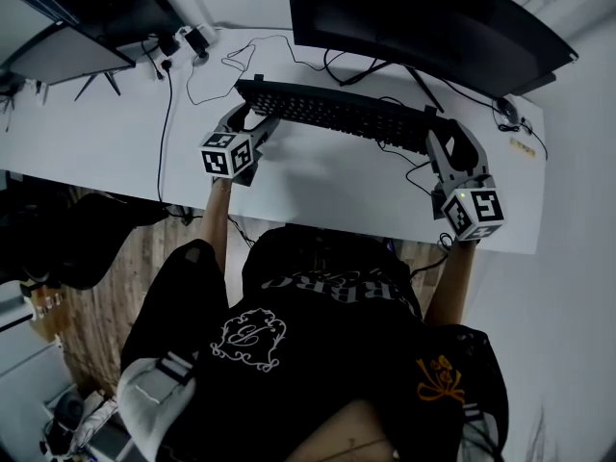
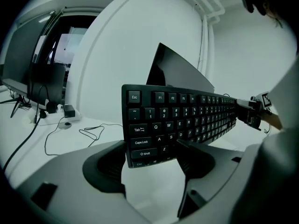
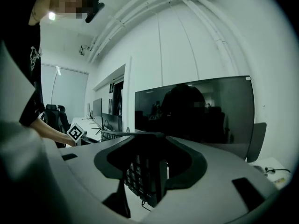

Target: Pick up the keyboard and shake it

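The black plastic full-size keyboard [image 1: 337,115] stands tilted on edge, raised above the white desk [image 1: 318,186]. The left gripper [image 1: 255,121] is clamped on its left end, and the right gripper [image 1: 445,142] on its right end.

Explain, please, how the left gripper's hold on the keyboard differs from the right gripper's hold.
The left gripper clamps the keyboard at its Esc and Shift end; the right gripper clamps the opposite, right-hand end. The left gripper view faces the keys; the right gripper view sees the keyboard almost edge-on. Both are shut on it, holding it off the desk.
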### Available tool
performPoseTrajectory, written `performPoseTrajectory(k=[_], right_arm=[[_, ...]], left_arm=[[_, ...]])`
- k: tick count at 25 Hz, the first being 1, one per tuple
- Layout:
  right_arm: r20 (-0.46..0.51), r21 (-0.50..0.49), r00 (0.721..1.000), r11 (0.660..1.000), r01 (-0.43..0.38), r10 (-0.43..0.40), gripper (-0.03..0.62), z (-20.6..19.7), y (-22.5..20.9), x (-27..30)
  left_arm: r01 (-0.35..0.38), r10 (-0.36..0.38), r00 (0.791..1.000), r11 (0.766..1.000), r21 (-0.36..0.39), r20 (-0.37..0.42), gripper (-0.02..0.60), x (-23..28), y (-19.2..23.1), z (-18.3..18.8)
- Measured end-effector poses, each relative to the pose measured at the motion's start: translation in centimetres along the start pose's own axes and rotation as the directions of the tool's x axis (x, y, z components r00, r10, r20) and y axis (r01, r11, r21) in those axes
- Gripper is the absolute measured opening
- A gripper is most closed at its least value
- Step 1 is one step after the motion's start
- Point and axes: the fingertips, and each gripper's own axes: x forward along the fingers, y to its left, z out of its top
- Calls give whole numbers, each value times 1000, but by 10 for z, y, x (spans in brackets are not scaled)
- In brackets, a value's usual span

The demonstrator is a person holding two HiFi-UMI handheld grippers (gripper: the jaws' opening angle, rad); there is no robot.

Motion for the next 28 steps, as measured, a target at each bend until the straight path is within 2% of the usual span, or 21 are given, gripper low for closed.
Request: performPoseTrajectory(k=[9, 14, 23, 28], right_arm=[[-72, 217, 997, 976, 0, 16, 209, -47, -17, 16], [-123, 287, 992, 958, 0, 37, 210, -74, -20, 37], [-216, 401, 967, 915, -40, 137, 210, -124, -7, 86], [-254, 428, 952, 903, -49, 172, 210, -142, 5, 117]], left_arm=[[-24, 27, 993, 999, 28, -112, 345, -22, 1, -20], [-48, 54, 981, 998, 36, -184, 339, -33, 9, -46], [-125, 116, 954, 992, -15, -277, 333, -57, 35, -88], [-174, 152, 936, 984, -44, -316, 333, -75, 52, -107]])
